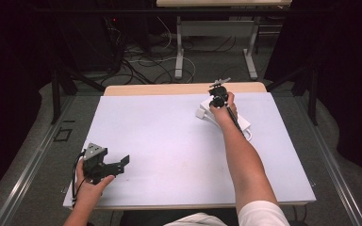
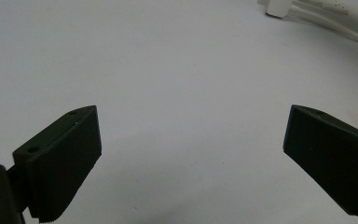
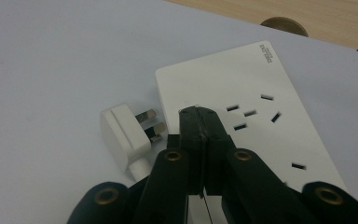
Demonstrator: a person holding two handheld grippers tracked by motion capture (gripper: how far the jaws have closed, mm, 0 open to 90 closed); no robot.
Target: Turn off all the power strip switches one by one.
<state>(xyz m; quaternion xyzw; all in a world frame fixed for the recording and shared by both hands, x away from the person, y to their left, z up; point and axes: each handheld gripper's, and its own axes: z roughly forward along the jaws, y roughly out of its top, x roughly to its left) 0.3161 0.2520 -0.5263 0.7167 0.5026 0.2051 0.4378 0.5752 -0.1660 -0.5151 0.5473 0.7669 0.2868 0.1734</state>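
Right gripper [image 3: 200, 112]: jaws pressed together with nothing between them, tips over the near left edge of the power strip, lower middle of the right gripper view; upper right of centre in the high view.
Power strip [image 3: 256, 84]: white, flat on the surface, sockets facing up, right of centre in the right gripper view.
Plug [image 3: 121, 133]: white, lying on its side just left of the power strip, prongs pointing at it, not inserted.
Left gripper [image 2: 191, 154]: jaws wide apart, holding nothing; lower left of the high view.
Surface [image 1: 169, 136]: white sheet.
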